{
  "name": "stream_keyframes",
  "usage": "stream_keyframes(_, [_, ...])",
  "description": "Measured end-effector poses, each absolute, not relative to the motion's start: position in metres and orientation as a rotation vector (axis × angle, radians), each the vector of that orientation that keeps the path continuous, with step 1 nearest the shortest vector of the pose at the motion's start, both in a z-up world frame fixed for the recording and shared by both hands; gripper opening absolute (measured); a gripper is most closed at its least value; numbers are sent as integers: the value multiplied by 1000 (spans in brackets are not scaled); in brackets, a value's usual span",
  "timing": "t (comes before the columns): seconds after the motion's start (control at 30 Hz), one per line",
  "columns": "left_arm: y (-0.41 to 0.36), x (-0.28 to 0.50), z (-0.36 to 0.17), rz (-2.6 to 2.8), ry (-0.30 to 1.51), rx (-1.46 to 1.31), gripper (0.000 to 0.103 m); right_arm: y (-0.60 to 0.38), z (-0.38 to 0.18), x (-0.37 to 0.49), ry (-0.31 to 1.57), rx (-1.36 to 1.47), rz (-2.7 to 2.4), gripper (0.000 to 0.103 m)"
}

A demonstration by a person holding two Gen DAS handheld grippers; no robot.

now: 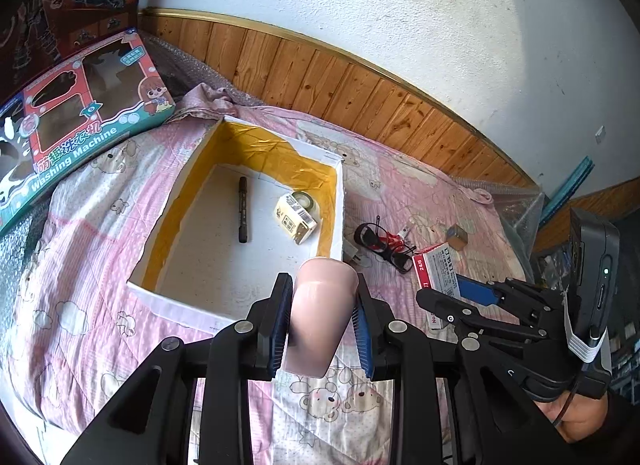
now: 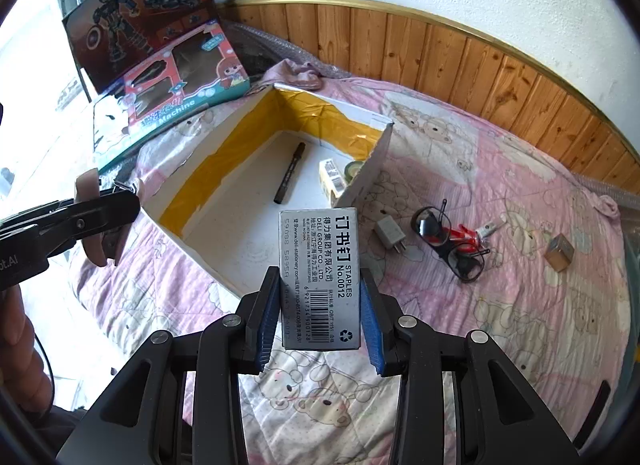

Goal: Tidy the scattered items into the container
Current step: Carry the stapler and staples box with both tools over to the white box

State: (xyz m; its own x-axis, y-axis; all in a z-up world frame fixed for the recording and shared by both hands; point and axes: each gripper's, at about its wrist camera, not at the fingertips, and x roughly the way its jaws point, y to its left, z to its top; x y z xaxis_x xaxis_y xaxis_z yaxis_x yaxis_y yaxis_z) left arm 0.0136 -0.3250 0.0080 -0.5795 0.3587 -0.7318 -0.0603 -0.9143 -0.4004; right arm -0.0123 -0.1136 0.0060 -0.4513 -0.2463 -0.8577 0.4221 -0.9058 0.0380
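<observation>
My left gripper (image 1: 322,325) is shut on a pale pink cup (image 1: 320,313), held above the bed just in front of the near right corner of the white, yellow-taped box (image 1: 256,137). My right gripper (image 2: 320,325) is shut on a grey staples box (image 2: 320,277), near the open box's (image 2: 224,169) front corner. Inside the box lie a black marker (image 1: 243,209), a small cream carton (image 1: 294,221) and a tape roll (image 1: 303,199). On the pink bedspread to the right lie black glasses (image 2: 444,241), a white charger plug (image 2: 390,235), a red item (image 2: 464,233) and a small grey block (image 2: 560,253).
Toy boxes, one marked Washing Machine (image 1: 80,129), lean at the bed's far left. A wood-panelled wall (image 1: 360,81) runs behind the bed. Bubble wrap (image 1: 516,201) lies at the right edge. A person's hand (image 1: 568,417) holds the right gripper.
</observation>
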Motion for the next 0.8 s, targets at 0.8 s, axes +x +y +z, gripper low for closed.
stream_keyframes(0.8, [-353,-93,-29,2595,-457,-1492,30,-174,-10,-120,62,1434,-2175,39])
